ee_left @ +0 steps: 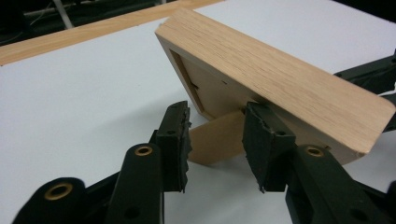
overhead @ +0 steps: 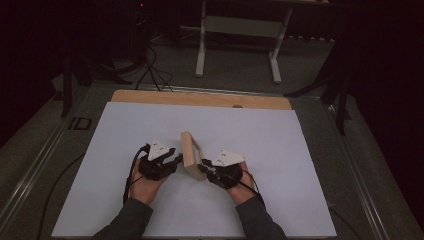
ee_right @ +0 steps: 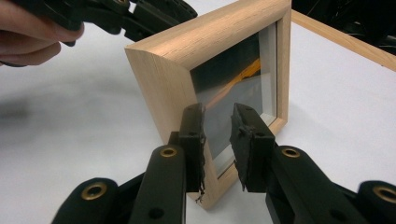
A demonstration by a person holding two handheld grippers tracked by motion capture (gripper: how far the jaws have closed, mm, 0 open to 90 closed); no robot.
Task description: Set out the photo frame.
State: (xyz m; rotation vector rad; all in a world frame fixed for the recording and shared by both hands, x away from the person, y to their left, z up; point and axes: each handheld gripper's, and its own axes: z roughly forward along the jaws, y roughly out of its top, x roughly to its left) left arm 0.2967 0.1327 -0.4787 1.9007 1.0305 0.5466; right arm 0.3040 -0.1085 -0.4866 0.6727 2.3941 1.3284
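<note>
A wooden picture frame (overhead: 190, 155) stands propped near the middle of the white board (overhead: 280, 150) that covers the table, leaning back on a small wooden stand leg (ee_left: 217, 140) behind it. The glass front faces the person's right side and the back faces the left.

The left gripper (overhead: 172, 161) sits just beside the back of the frame. In the left gripper view its two black jaws stand apart on either side of the stand leg – the left jaw clear of the wood, the right jaw close against the frame's back, though whether it touches cannot be told. Nothing is clamped between them.

The right gripper (overhead: 205, 166) points at the frame's near front corner. In the right gripper view its jaws are parted with a gap between them, one in front of the wooden edge and the other in front of the glass (ee_right: 238, 88); the pads do not press on the frame.

Both hands rest low on the board, one at each side of the frame. Beyond the board's far edge a strip of bare wooden tabletop (overhead: 200, 97) shows.
</note>
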